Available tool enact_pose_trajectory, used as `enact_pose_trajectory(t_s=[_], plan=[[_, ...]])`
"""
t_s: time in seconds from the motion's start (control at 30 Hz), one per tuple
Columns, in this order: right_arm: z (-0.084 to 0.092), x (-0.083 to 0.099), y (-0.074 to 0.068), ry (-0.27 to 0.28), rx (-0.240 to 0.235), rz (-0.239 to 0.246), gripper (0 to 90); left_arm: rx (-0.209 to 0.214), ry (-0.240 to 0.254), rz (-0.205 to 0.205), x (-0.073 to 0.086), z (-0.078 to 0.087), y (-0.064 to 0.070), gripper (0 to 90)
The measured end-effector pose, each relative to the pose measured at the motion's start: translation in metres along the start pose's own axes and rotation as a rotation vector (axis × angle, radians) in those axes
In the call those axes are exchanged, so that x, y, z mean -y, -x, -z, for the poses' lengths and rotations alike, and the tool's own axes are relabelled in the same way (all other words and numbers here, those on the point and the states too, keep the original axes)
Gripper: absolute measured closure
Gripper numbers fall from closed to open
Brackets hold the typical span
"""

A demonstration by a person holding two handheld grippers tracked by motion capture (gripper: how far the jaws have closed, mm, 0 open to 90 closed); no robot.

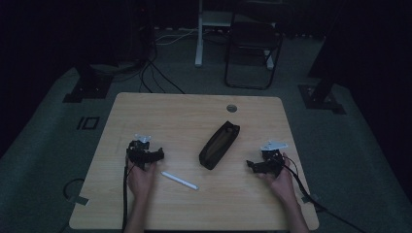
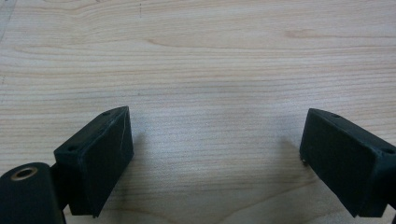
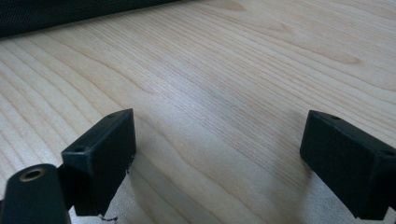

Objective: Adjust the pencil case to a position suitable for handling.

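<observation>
A dark zip pouch point(image 1: 219, 144) lies slantwise in the middle of the wooden table point(image 1: 194, 111), its mouth unzipped. A white pen point(image 1: 179, 180) rests on the wood just in front of it, to its left. My left gripper point(image 1: 156, 156) sits on the table left of the pen, held by a hand; its jaws stand wide apart over bare wood point(image 2: 215, 135) with nothing between them. My right gripper point(image 1: 251, 165) rests right of the pouch, jaws likewise wide apart over bare wood point(image 3: 219, 135). A strip of the pouch's dark fabric point(image 3: 56, 11) shows along the top of the right gripper view.
A round cable hole point(image 1: 231, 108) sits near the table's far edge. Cables trail from both grippers off the near edge. Beyond the table stand a dark chair point(image 1: 252, 48) and a white desk leg point(image 1: 198, 34) on the dim carpet.
</observation>
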State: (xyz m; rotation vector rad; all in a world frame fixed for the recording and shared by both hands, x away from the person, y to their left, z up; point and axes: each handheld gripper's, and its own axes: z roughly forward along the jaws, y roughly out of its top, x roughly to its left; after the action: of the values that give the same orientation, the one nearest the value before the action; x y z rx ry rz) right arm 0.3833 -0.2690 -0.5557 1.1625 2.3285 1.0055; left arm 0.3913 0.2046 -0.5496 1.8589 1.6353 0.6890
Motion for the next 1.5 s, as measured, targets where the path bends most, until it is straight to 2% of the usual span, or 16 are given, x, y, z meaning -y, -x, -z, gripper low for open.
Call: enact_pose_trajectory(t_s=[0.5,0.7,0.73,0.97,1.0,1.03,1.07,1.13,1.5], plan=[[0.000,0.000,0.000,0.000,0.000,0.000,10.7,0.003,0.001,-0.004,0.001,0.002,0.000,10.4],[0.000,0.000,0.000,0.000,0.000,0.000,10.7,0.002,0.046,-0.021,0.004,0.007,-0.004,36.8],[0.000,0.000,0.000,0.000,0.000,0.000,10.7,0.003,0.049,-0.009,0.004,0.007,-0.005,40.2],[0.000,0.000,0.000,0.000,0.000,0.000,10.7,0.021,0.018,-0.024,0.003,0.010,-0.003,46.8],[0.000,0.000,0.000,0.000,0.000,0.000,10.7,0.040,0.014,-0.028,0.003,0.011,-0.002,46.8],[0.000,0.000,0.000,0.000,0.000,0.000,10.7,0.040,0.014,-0.028,0.003,0.011,-0.002,47.7],[0.000,0.000,0.000,0.000,0.000,-0.001,10.7,0.072,0.014,-0.017,0.002,0.012,-0.001,47.7],[0.000,0.000,0.000,0.000,0.000,0.000,10.7,0.103,0.034,-0.015,0.001,0.017,0.001,47.7],[0.000,0.000,0.000,0.000,0.000,0.000,10.7,0.188,0.101,-0.069,-0.013,0.049,0.014,48.4]])
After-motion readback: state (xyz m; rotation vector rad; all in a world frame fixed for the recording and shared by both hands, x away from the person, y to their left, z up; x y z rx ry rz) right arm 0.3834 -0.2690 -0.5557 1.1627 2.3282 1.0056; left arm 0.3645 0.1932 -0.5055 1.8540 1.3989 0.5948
